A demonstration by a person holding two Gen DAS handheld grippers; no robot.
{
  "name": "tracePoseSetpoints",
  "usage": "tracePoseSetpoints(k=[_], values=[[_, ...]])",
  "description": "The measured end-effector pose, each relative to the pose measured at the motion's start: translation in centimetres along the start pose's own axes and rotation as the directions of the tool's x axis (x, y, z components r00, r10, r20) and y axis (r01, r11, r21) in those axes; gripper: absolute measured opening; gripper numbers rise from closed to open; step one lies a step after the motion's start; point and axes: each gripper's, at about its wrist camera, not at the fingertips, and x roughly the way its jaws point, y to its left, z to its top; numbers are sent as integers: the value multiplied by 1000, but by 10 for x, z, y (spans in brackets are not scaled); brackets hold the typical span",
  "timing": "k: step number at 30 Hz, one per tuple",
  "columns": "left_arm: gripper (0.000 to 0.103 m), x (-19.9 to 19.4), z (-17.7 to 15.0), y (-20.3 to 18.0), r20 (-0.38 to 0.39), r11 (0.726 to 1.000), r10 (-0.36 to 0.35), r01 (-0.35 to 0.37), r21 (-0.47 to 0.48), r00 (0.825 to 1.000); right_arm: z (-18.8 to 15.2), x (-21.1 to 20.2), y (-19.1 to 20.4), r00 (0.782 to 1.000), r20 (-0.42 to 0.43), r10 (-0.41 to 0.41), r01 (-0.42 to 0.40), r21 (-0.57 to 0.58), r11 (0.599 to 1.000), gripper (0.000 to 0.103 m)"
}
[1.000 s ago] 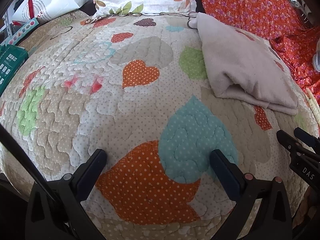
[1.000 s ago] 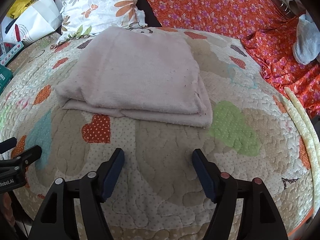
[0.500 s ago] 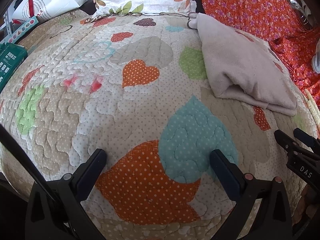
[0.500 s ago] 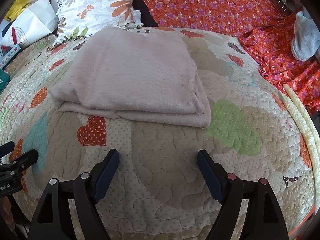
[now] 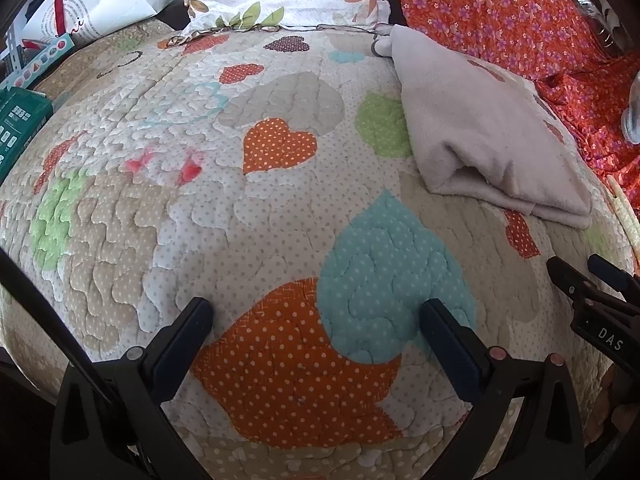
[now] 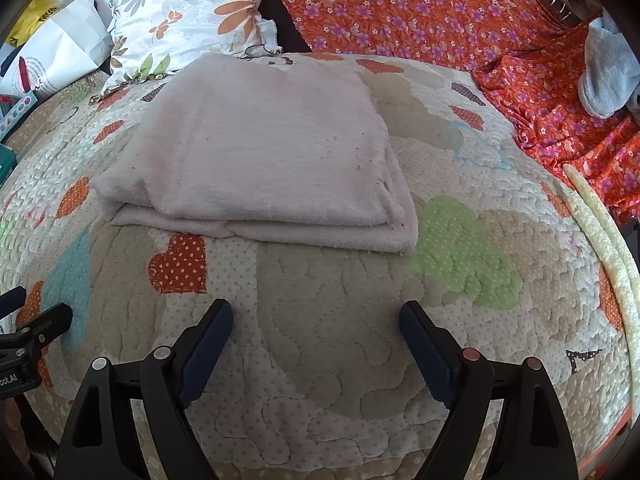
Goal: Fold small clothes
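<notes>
A heart-patterned quilt (image 6: pixel 320 320) covers the bed. At its far edge lies a floral pillow (image 6: pixel 188 20), with a white paper bag (image 6: pixel 60 52) far left. An orange flowered sheet (image 6: pixel 420 12) spreads far right, a grey sock (image 6: pixel 608 76) on it.

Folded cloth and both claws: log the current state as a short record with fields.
item: pale pink folded cloth
state: folded, layered edges toward the camera
surface: heart-patterned quilt
left claw: open, empty, over the quilt, cloth ahead to its right
right claw: open, empty, short of the cloth's near edge
contact: neither claw touches the cloth
behind cloth: floral pillow, orange flowered fabric
</notes>
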Motion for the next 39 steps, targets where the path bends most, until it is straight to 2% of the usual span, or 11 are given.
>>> tracePoseSetpoints(k=[11, 17, 20, 39], values=[[103, -13, -2, 2, 24, 999, -16, 18, -52, 1000, 1, -1, -4, 1000, 1, 5, -5, 3, 1000, 91], [103, -40, -3, -4, 130, 1000, 21, -18, -20, 991, -1, -9, -3, 1000, 15, 5, -5, -2, 1000, 91], [103, -50, -5, -5, 160, 1000, 28, -27, -10, 987, -1, -16, -2, 999, 34, 5, -5, -6, 1000, 91], [103, -75, -23, -5, 149, 999, 48, -47, -13, 988, -4, -55, 2, 988, 152, 15, -14, -6, 1000, 91]])
